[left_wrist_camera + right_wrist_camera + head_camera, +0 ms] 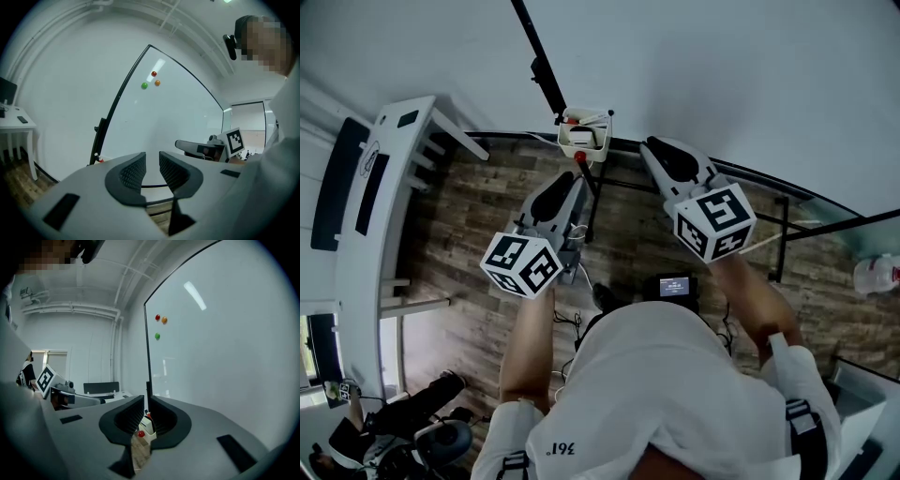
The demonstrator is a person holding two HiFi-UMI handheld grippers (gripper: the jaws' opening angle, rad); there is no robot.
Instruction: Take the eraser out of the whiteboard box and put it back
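Note:
The small white whiteboard box [584, 134] hangs on the whiteboard's [722, 75] lower frame, with red-capped markers and a pale block in it that may be the eraser [581, 139]. Both grippers point level at the board, short of the box. My left gripper [577, 172] [152, 161] is below and left of the box, its jaws a little apart and empty. My right gripper [648, 146] [146, 406] is right of the box, jaws closed to a thin slit with nothing held. Through that slit show the box [149, 423] and a red cap [141, 433].
Red [153, 73], orange [157, 83] and green [144, 86] magnets sit high on the board. A white desk [384, 187] stands at the left, and the board's black stand legs [783, 234] cross the wooden floor. A white bottle [877, 277] is at the far right.

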